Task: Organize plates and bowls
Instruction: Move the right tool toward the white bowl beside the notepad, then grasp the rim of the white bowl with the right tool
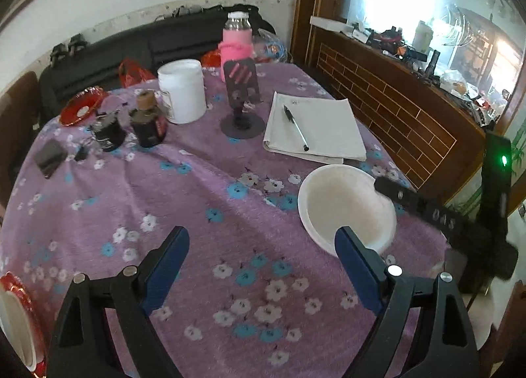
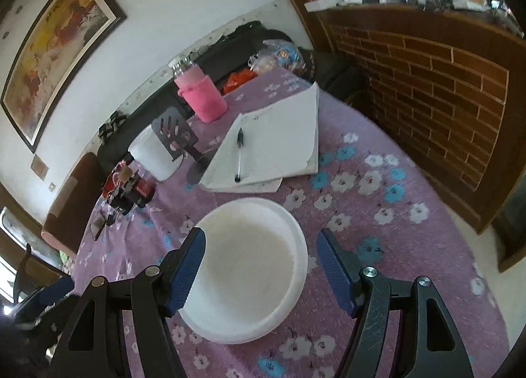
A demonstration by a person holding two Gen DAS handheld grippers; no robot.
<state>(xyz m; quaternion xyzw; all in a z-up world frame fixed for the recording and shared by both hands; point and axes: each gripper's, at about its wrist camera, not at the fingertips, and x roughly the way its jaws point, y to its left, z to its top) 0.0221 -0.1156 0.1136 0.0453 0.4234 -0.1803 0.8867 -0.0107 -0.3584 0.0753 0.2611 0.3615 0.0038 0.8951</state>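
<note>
White bowl, red plate left-view only

White bowl, purple floral tablecloth

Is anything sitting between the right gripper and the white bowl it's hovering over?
Nothing visible does. In the right wrist view the right gripper has its jaws open, one on each side of the white bowl, with only bare tablecloth around it. The notepad and pen lie farther back.
</note>
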